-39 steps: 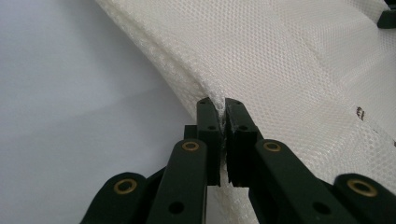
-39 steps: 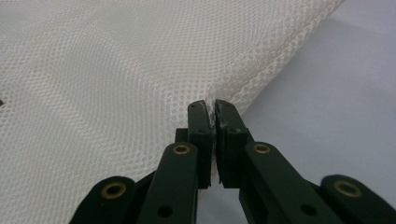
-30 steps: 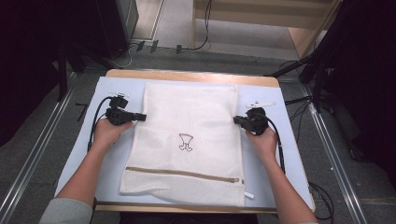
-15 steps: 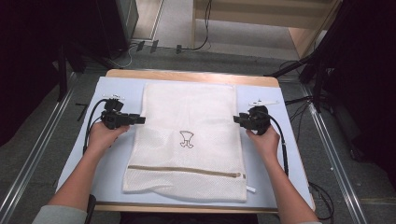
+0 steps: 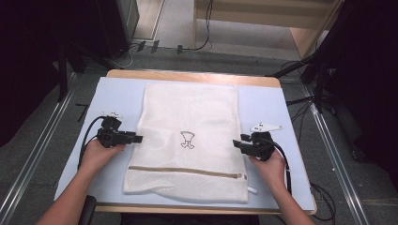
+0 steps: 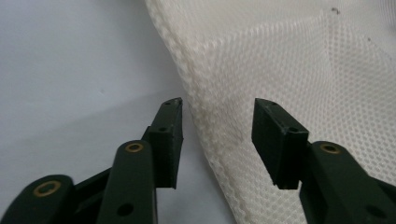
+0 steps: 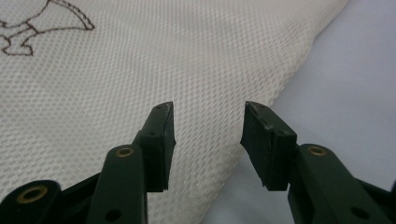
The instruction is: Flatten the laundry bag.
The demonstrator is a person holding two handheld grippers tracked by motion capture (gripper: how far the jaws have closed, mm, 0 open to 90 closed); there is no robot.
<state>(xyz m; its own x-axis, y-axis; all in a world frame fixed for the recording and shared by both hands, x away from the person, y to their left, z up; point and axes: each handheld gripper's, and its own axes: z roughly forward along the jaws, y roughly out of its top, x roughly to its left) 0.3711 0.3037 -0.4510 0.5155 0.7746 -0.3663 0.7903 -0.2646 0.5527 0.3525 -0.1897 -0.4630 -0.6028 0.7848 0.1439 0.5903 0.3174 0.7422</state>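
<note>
Since the earlier frames, both grippers have moved toward the person along the bag's side edges, and both sets of jaws have just been opening.

Left gripper (image 5: 137, 138): now beside the left edge of the bag (image 5: 187, 117), at about the height of the printed logo (image 5: 187, 139); earlier it sat further up that edge. Its jaws stand part open. In the left gripper view, the bag's seamed edge (image 6: 205, 116) lies in the gap between them, and neither pad presses on it. Nothing is held.

Bag: lies flat on the blue mat (image 5: 112, 93), centred on the table (image 5: 187, 75), zipper (image 5: 187, 171) across the near end. It appears slightly straighter than in the first frame.

Right gripper (image 5: 237, 144): now at the right edge, level with the logo. Jaws part open; in the right gripper view the mesh edge (image 7: 261, 116) runs between the pads without being pinched. Nothing is held.

Assessment: the release and shift indicate a regrip lower on both edges. Next action is probably to close on both edges together, for pulling flat or folding.
</note>
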